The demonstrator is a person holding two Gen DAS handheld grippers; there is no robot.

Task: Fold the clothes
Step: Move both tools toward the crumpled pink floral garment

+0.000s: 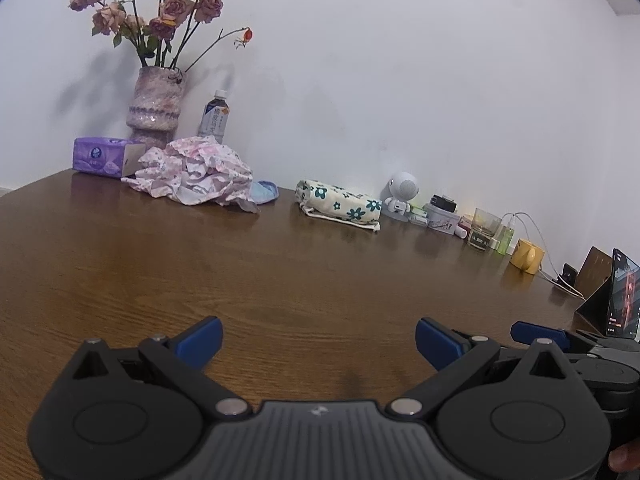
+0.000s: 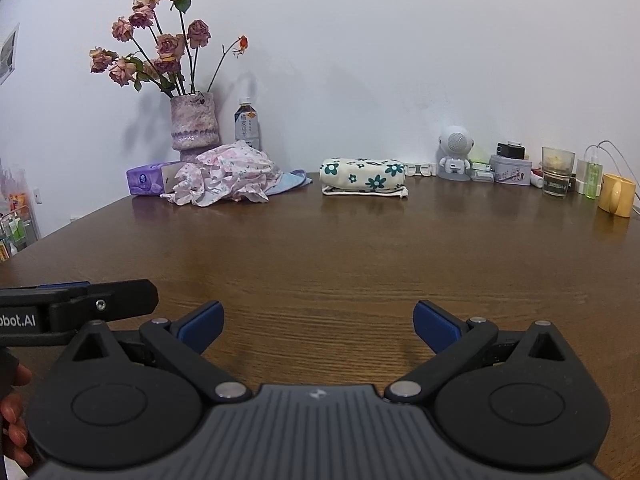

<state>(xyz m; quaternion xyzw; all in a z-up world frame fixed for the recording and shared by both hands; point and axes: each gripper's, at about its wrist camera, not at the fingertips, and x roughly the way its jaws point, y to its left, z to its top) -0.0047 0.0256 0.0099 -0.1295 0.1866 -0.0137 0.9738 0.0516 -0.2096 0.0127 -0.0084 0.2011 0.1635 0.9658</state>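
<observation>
Both tools, left (image 1: 319, 340) and right (image 2: 318, 326), gape empty above the grained brown worktop (image 1: 280, 272). The crumpled pink floral garment (image 1: 196, 176) lies far back, by a purple tissue pack (image 1: 102, 157) and a speckled vase (image 1: 154, 112)

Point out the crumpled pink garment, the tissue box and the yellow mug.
crumpled pink garment (image 2: 228, 174): right wrist view, middle of the heap.
tissue box (image 1: 98, 156): left wrist view, purple front face.
yellow mug (image 2: 618, 199): right wrist view, its side wall.
</observation>
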